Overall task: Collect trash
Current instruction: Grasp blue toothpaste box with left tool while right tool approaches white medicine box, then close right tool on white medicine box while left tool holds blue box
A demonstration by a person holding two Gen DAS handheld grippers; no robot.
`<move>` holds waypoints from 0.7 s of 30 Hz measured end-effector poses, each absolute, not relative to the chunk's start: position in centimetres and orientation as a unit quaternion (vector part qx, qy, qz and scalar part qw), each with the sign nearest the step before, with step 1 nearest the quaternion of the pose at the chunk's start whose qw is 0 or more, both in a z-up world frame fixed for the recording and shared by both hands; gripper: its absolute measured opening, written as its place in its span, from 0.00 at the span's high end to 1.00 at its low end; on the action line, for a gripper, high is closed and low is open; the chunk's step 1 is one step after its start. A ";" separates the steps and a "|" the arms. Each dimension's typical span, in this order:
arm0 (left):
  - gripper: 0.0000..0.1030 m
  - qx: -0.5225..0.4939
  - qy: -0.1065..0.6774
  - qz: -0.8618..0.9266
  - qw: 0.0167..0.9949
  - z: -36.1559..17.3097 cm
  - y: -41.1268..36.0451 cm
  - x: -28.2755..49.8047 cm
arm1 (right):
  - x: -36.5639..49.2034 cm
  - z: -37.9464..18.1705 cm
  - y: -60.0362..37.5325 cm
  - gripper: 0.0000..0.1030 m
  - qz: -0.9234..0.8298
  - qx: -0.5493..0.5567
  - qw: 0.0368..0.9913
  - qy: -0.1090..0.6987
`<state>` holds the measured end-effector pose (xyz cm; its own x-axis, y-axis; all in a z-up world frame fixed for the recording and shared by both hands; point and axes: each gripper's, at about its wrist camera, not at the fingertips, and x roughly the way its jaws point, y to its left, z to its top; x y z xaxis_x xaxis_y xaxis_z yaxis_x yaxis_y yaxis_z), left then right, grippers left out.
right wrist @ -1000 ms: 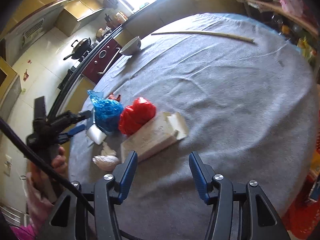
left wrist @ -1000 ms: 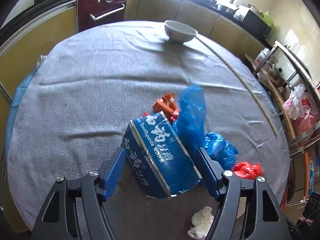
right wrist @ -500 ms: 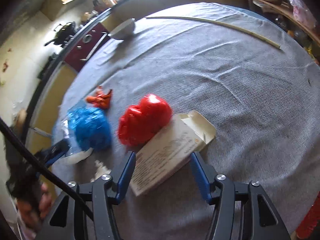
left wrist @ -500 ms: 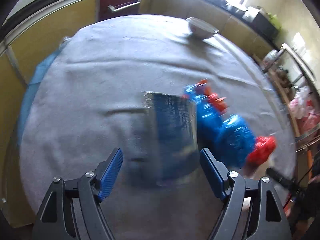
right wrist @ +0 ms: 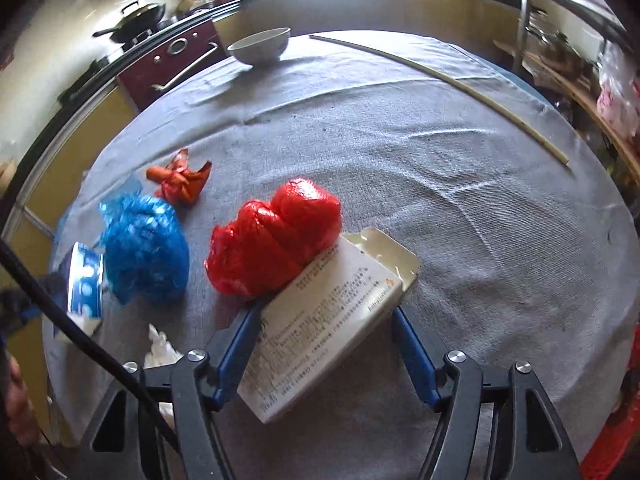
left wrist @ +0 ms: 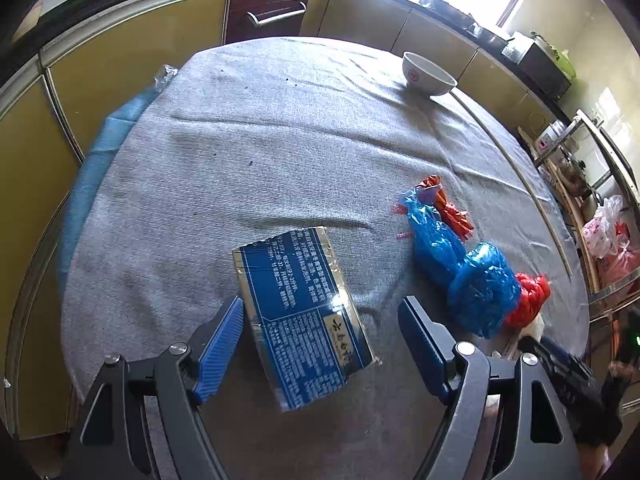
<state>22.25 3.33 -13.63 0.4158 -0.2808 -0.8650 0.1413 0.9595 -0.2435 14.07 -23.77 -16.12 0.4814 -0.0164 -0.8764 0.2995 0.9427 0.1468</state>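
A blue toothpaste box [left wrist: 304,312] lies flat on the grey tablecloth [left wrist: 280,140] between the fingers of my left gripper [left wrist: 320,304]. It sits nearer the left finger, and that gripper is open. My right gripper [right wrist: 324,316] straddles a white carton [right wrist: 328,320] with an open flap; its jaws are opening and the pads do not press on it. A red plastic bag [right wrist: 276,240] rests against the carton's far side. A crumpled blue bag [right wrist: 144,248] and an orange wrapper [right wrist: 180,180] lie to the left.
A white bowl [left wrist: 428,74] stands near the far edge of the round table. A long thin stick [right wrist: 440,76] lies along the right side. A white tissue [right wrist: 160,348] sits by my right gripper's left finger. Kitchen cabinets and shelves surround the table.
My left gripper has let go of the blue box, which now lies flat on the cloth. My right gripper has moved forward over the white carton, and its jaws have widened.
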 end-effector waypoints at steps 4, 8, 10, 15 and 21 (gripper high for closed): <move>0.23 -0.063 0.542 -0.111 0.830 -14.9 2.7 23.2 | 12.7 -15.9 -24.1 0.36 -0.079 0.128 0.851 0.504; 0.42 -0.069 0.564 -0.097 0.817 -16.4 3.1 23.6 | 11.3 -15.8 -25.5 0.36 -0.085 0.138 0.848 0.504; 0.42 -0.059 0.557 -0.097 0.823 -16.3 3.2 23.2 | 10.9 -16.0 -26.6 0.36 -0.081 0.171 0.838 0.511; 0.43 -0.049 0.552 -0.115 0.824 -16.0 3.2 20.9 | 10.9 -15.8 -28.5 0.35 -0.069 0.287 0.813 0.501; 0.42 -0.009 0.529 -0.137 0.837 -14.5 2.6 16.6 | 13.8 -15.5 -26.4 0.30 -0.087 0.275 0.805 0.518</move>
